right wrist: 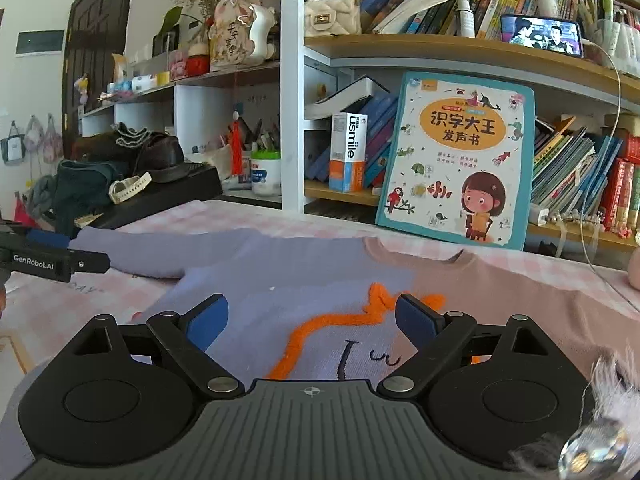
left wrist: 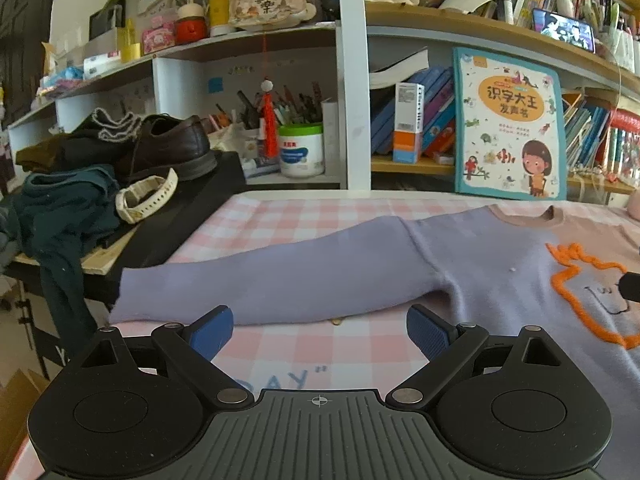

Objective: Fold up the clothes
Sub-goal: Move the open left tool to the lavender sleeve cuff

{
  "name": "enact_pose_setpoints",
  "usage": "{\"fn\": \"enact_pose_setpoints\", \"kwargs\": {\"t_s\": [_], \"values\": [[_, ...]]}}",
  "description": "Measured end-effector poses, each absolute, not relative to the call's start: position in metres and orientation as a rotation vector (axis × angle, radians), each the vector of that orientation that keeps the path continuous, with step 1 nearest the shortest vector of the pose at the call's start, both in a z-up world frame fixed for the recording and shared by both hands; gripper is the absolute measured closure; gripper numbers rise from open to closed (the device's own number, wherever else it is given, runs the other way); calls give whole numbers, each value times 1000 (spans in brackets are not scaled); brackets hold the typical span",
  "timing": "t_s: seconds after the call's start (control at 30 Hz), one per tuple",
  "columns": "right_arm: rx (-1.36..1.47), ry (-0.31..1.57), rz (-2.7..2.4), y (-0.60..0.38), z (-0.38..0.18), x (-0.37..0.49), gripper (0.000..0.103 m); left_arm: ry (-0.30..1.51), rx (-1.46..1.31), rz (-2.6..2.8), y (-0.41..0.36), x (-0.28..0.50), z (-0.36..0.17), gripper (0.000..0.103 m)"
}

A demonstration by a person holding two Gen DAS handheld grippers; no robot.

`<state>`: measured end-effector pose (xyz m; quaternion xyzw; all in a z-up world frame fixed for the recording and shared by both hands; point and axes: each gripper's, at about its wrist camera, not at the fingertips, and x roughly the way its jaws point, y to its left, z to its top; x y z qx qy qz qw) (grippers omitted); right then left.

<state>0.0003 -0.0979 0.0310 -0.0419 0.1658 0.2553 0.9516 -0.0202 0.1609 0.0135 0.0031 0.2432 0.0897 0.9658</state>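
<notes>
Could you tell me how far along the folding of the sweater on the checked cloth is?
Done: the sweater lies spread flat on the checked cloth, its sleeve stretched out sideways. No fold shows yet. In hand: nothing; the left gripper hovers near the sleeve and the right gripper over the chest, both with open, empty jaws. Left: every fold, starting with the sleeves.

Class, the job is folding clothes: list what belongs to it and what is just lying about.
Belongs:
- purple sweater
- left tongs, open
- right tongs, open

Lying about:
- picture book
- brown shoe
- white watch
- pen tub
</notes>
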Motion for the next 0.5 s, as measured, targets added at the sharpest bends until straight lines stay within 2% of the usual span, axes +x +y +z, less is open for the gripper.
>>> {"fn": "enact_pose_setpoints", "kwargs": {"t_s": [0.5], "values": [[-187, 349, 524, -81, 27, -3, 6, 503, -65, 269, 199, -3, 6, 7]]}}
